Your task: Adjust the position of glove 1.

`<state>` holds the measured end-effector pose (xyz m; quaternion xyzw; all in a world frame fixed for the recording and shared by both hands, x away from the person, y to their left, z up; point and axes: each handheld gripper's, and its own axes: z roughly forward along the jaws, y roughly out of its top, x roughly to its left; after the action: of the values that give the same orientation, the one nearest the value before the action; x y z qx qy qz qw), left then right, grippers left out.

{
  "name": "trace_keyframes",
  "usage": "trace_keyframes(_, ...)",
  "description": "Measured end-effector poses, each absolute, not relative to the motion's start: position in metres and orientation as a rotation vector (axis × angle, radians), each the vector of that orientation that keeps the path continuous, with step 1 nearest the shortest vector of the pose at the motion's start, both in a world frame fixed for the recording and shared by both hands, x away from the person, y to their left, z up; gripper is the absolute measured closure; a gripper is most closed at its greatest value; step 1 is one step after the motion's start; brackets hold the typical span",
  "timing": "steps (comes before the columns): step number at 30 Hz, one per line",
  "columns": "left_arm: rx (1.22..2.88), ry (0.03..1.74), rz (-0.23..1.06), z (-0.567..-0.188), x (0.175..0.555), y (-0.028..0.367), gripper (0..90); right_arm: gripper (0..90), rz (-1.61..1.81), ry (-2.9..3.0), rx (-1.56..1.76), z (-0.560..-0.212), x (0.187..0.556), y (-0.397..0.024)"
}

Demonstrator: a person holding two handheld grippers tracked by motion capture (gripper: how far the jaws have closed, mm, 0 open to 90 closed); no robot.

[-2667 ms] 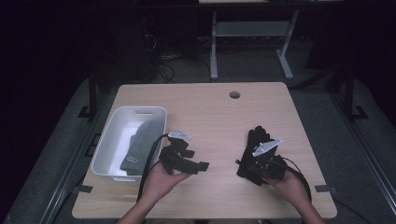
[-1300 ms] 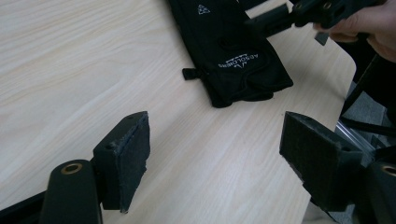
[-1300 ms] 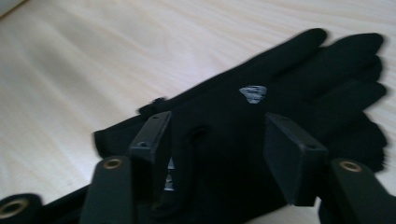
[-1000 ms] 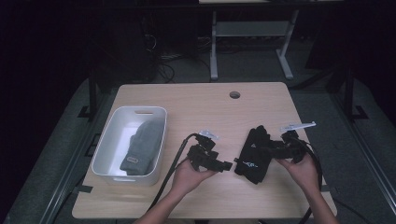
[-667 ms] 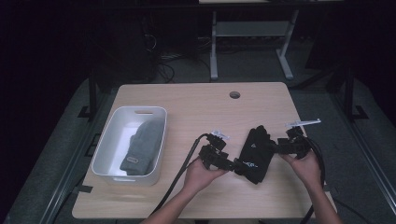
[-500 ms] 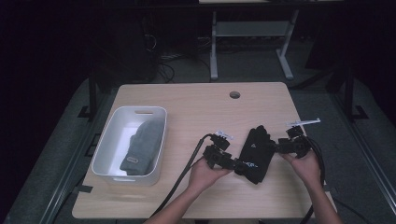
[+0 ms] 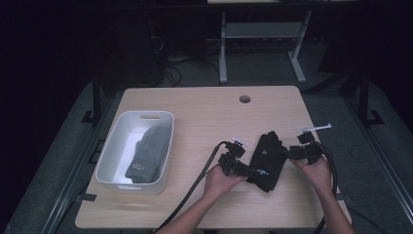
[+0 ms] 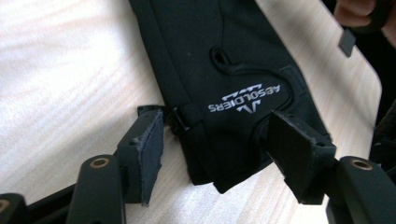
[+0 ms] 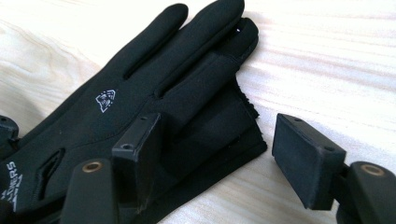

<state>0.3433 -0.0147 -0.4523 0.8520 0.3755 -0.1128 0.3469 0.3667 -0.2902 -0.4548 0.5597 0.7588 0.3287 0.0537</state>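
Glove (image 7: 267, 160), black, lies flat on the bench (image 7: 204, 112), right of centre, fingers pointing to the far edge, cuff toward the person. Left gripper (image 7: 249, 171) is at the cuff end: its jaws have just been closing, w/ the cuff corner between them. In the left gripper view one pad sits just beside the cuff's side edge by a small clip, the other over the cuff near the white lettering; can't tell if either pad presses yet, looks like a loose straddle, not a grip. Right gripper (image 7: 291, 153) comes in from the glove's right side, jaws wide apart. In the right gripper view its left jaw sits over the glove's fingers, its right jaw over bare wood, the glove's outer edge between the two; nothing pinched. Both hands rest low near the bench, cables trailing back to the near edge. Well apart on the left, a white tub (image 7: 114, 161) holds a grey glove (image 7: 147, 151).
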Motion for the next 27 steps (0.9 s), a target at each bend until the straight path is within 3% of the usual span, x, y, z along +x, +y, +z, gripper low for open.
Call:
trace_keyframes(4, 2.248, 0.963, -0.323, -0.457, 0.342, -0.018, 42.7, 33.3, 0.971, 2.317, 1.709, -0.457, 0.368, -0.288)
trace_keyframes(12, 2.28, 0.951, -0.262, -0.456, 0.337, -0.025, 55.8, 36.3, 0.969, 2.317, 1.705, -0.46, 0.367, -0.287)
trace_keyframes(19, 2.295, 0.922, -0.286, -0.459, 0.337, -0.028, 74.5, 56.0, 1.017, 2.336, 1.675, -0.461, 0.364, -0.286)
trace_keyframes(27, 2.287, 0.921, -0.31, -0.46, 0.34, -0.026, 79.7, 71.9, 1.109, 2.346, 1.695, -0.464, 0.364, -0.289)
